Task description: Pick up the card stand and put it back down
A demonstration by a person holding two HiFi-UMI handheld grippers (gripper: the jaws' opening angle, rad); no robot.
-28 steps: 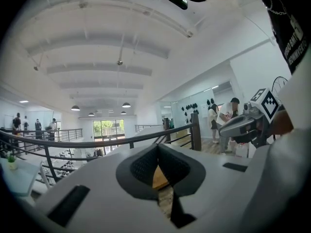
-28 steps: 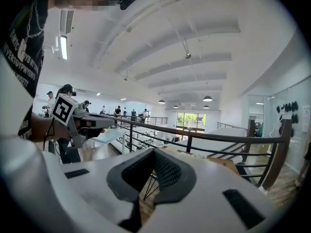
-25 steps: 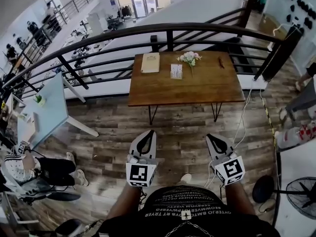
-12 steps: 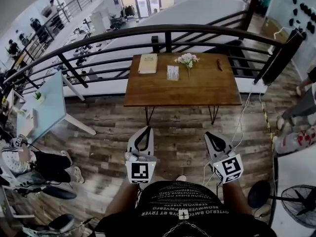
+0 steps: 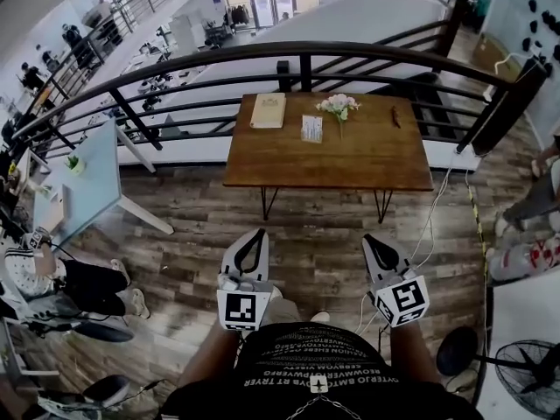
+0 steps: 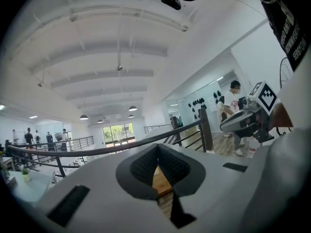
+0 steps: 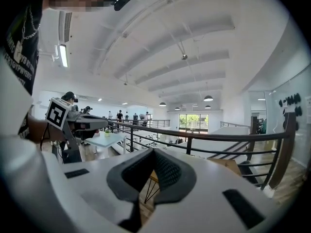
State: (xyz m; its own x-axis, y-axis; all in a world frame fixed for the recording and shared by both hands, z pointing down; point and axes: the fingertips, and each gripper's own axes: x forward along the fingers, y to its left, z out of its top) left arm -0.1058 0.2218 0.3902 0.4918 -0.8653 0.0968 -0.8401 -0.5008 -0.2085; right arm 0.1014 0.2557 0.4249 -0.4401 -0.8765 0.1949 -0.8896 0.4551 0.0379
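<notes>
Jaws pressed together on nothing, the left gripper [image 5: 255, 236] and the right gripper [image 5: 377, 240] hang side by side at the person's waist, both pointing forward over the plank floor [image 5: 315, 226]. Each gripper view shows the tips meeting, with only a sliver of wood visible through the hollow behind them. Ahead, well apart from both tools, a wooden table [image 5: 350, 164] on thin black legs stands against a dark metal railing [image 5: 175, 66]. The card stand [image 5: 312, 128] sits on it untouched, toward the far edge. A tan notebook [image 5: 268, 110] lies to its left and a small bunch of flowers [image 5: 338, 105] is just beside it on the right; a small dark object [image 5: 395, 116] lies farther right. The stand is almost straight ahead, about midway between the lines of the two grippers, so neither hand looks clearly nearer. Its flat face appears turned toward the person, though it is too small to be sure. By this reading the pickup has not begun: the person must close on the table and open one pair of jaws before any grasp.
</notes>
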